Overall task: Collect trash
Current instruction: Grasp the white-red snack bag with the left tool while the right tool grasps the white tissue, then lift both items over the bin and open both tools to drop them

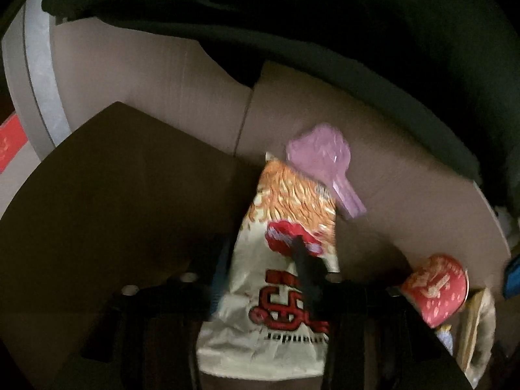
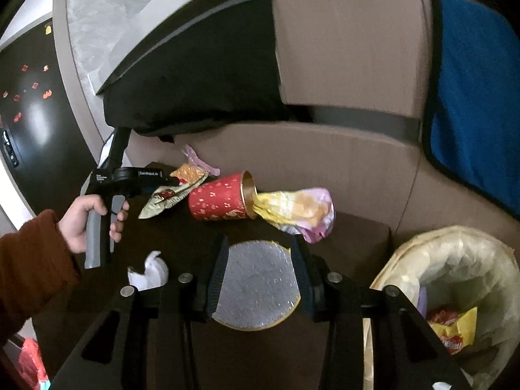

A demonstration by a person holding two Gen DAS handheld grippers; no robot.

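My left gripper (image 1: 269,279) is shut on a white and orange snack wrapper (image 1: 279,276), held above the dark table; it also shows in the right wrist view (image 2: 172,191). A pink plastic scoop (image 1: 321,165) lies beyond the wrapper. My right gripper (image 2: 258,276) is shut on a round silver foil lid (image 2: 258,286). A red paper cup (image 2: 221,201) lies on its side on the dark table (image 2: 182,237), with a crumpled yellow and pink wrapper (image 2: 299,211) at its mouth. A crumpled white tissue (image 2: 149,271) lies near the front left.
A lined trash bin (image 2: 455,279) with wrappers inside stands at the right of the table. A brown sofa (image 2: 341,159) runs behind, with a black cushion (image 2: 195,97) and a blue cloth (image 2: 474,91) on it.
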